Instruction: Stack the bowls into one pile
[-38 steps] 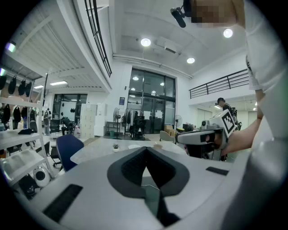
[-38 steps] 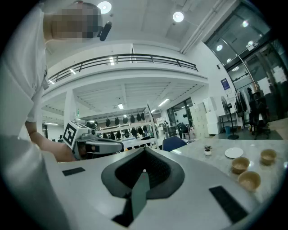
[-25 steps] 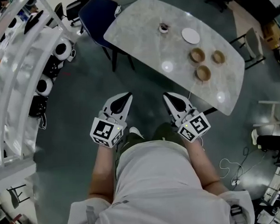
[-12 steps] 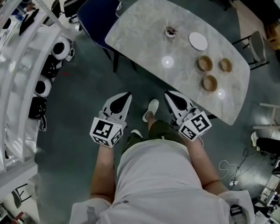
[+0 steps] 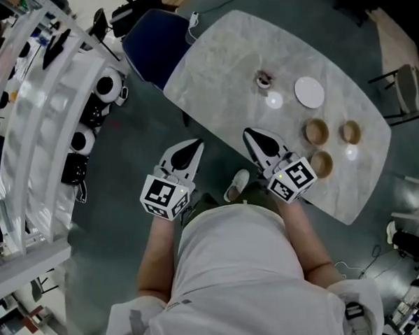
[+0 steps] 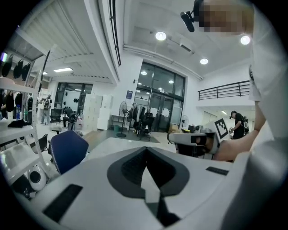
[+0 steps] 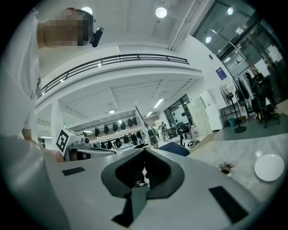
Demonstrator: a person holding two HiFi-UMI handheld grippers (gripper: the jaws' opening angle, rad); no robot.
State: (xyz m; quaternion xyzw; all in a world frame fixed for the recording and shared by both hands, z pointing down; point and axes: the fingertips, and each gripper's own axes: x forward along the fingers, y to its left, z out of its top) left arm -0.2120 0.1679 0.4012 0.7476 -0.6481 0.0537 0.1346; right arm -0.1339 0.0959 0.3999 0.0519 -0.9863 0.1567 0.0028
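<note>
**Head view, read left to right.** A white shelving rack (image 5: 26,138) and a blue chair (image 5: 153,33) stand to the left of the marble table (image 5: 218,65). The left gripper (image 5: 192,146) is held over the floor, short of the table edge. Its jaws stand together with nothing between them, as its own view confirms. The right gripper (image 5: 252,133) shows over the table's near edge — jaws likewise pressed together, empty, touching nothing. On the table lie a small dark object (image 5: 264,80), a white plate (image 5: 309,92) and, toward the right end, three wooden bowls. All three sit apart and unstacked: the left bowl (image 5: 316,131), the near bowl (image 5: 321,164) and the right bowl (image 5: 350,131).

The step in hand is judged to be the reach toward the bowls. To do it well, the right jaws should be spread before arrival — one jaw inside a rim, one outside — and the bowl lifted level. The plate and small object need no touching.
</note>
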